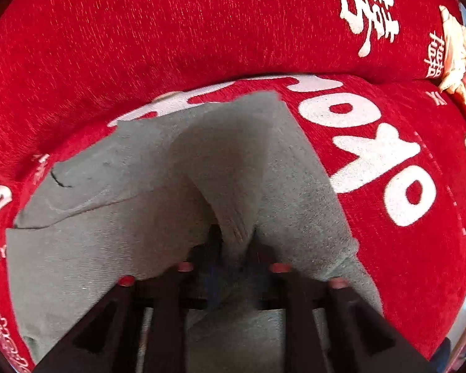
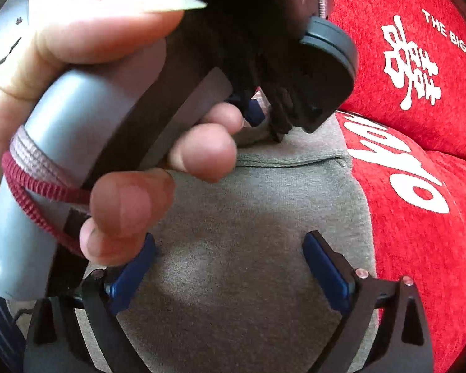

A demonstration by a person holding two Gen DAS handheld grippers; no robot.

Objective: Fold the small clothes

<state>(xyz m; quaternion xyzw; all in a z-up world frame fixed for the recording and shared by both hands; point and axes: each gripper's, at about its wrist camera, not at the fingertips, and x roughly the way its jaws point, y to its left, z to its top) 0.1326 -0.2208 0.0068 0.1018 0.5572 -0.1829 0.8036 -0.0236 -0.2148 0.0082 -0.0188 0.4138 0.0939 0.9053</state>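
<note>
Left gripper jaws pinch the grey garment, right gripper spread wide above: that thin pinch could slip mid-fold.

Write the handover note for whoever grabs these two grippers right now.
Left gripper: shut on a pinched ridge of the grey garment, lifting it into a tent.
Right gripper: open, over the flat grey cloth, gripping nothing; the left hand and its gripper sit close ahead of it.
The garment lies on the red printed cover. A cream cloth sits at the far right edge.
Done: one fold edge shows across the garment, fold in progress.
Left: carry the pinched part over, lay it flat, release, finish folding.
</note>
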